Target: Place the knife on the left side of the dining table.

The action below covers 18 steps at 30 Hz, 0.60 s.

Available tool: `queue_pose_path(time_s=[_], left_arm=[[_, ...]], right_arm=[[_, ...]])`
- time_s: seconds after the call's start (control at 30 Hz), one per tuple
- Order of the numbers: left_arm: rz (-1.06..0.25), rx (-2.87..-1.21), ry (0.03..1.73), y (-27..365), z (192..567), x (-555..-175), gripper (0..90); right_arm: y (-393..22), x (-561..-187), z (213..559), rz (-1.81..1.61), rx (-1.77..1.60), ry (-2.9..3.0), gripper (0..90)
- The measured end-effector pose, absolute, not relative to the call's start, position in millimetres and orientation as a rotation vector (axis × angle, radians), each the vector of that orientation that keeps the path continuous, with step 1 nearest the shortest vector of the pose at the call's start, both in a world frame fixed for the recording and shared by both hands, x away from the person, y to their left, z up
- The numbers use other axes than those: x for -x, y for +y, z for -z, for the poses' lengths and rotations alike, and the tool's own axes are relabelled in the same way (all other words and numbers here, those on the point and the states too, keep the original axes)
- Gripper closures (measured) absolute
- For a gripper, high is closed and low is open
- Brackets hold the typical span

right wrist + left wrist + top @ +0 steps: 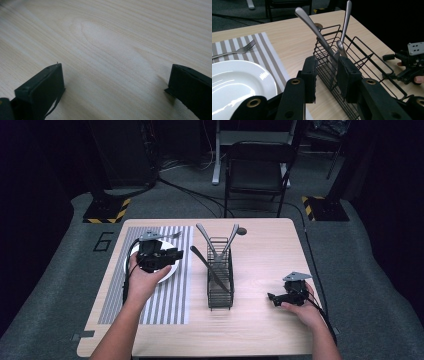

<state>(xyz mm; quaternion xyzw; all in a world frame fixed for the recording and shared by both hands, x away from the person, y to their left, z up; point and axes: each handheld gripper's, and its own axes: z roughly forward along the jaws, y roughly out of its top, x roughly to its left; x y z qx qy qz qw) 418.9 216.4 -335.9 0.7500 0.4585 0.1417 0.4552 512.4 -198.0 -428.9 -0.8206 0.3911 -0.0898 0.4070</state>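
Observation:
A black wire cutlery basket [220, 292] [362, 57] stands mid-table and holds several metal utensils, their handles [309, 21] leaning out of the top. A white plate [170, 271] [237, 80] lies on a striped placemat [155, 305], with a fork [167, 236] [239, 51] just beyond it. My left gripper [176, 255] [328, 75] hovers over the plate and points at the basket. Its jaws stand narrowly apart with nothing between them. My right gripper [271, 297] [115, 85] rests low over bare wood to the right of the basket, jaws wide and empty.
The wooden table [265, 330] ends close behind the basket and just right of my right hand. A black chair [257, 165] stands on the floor beyond the far edge. The other gripper [409, 65] shows past the basket in the left gripper view.

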Motion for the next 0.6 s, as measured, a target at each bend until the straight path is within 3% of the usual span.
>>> queue_pose_path(time_s=[0.6], left_arm=[[-0.307, -1.821, 1.125, 197, 323, -437, 68.1]], right_arm=[[-198, -512, 429, 0.227, 2.064, 0.990, 0.0]])
